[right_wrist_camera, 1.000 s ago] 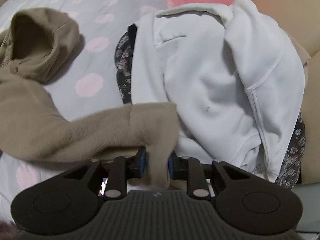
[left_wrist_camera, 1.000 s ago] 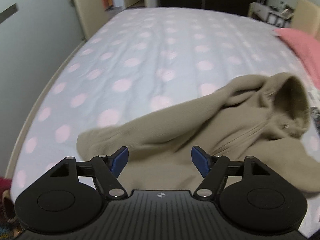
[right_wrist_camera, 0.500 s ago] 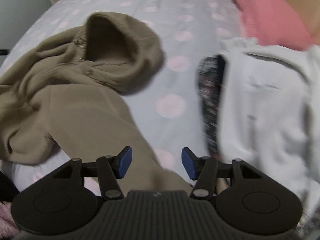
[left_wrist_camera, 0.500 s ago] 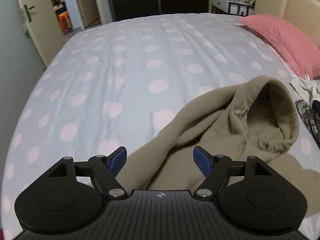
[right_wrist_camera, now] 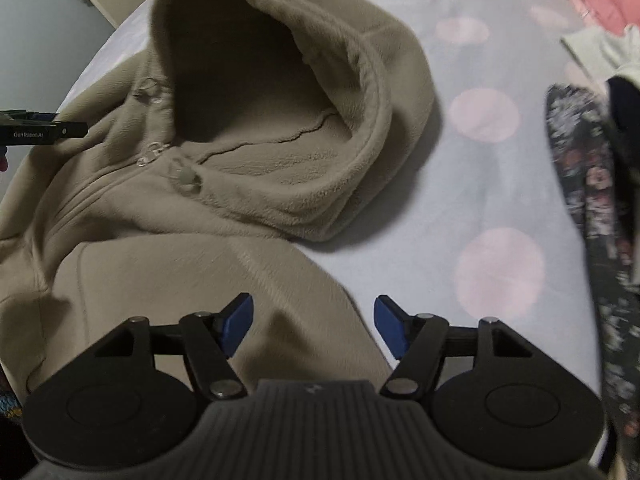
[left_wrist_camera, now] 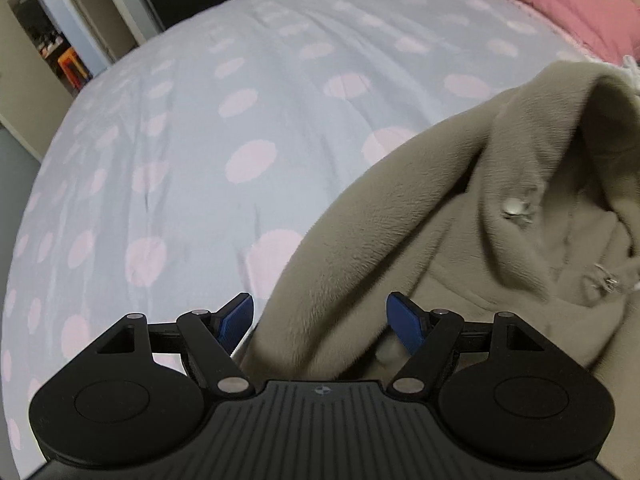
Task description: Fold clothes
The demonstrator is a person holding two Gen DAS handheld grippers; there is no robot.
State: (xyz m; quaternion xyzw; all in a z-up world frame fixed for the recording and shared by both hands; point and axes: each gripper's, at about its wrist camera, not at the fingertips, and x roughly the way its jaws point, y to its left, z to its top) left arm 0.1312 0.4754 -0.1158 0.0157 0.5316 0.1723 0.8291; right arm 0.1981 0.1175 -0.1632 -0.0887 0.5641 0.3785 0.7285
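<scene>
A tan fleece hoodie (left_wrist_camera: pixel 400 220) lies face up on the bed, its zip shut and its hood (right_wrist_camera: pixel 248 80) gaping open toward the pillows. My left gripper (left_wrist_camera: pixel 320 320) hovers open close over the hoodie's shoulder and sleeve; the fabric runs under the gap and the pads do not press it. In the right wrist view the hoodie (right_wrist_camera: pixel 160 272) fills the left half. My right gripper (right_wrist_camera: pixel 315 322) hangs above the other shoulder edge with its jaws opening and nothing pinched between them. A black bar of the left tool (right_wrist_camera: pixel 44 130) pokes in at the left edge.
The pale blue sheet with pink dots (left_wrist_camera: pixel 200 140) stretches far to the left and back. A pink pillow (left_wrist_camera: pixel 560 0) lies at the head. A dark floral garment (right_wrist_camera: pixel 592 200) and a white garment (right_wrist_camera: pixel 600 48) sit right of the hoodie. An open doorway (left_wrist_camera: pixel 44 40) shows beyond the bed.
My right gripper let go of the tan sleeve, opened and swung left over the hoodie's shoulder. My left gripper dropped lower and closer to the other shoulder.
</scene>
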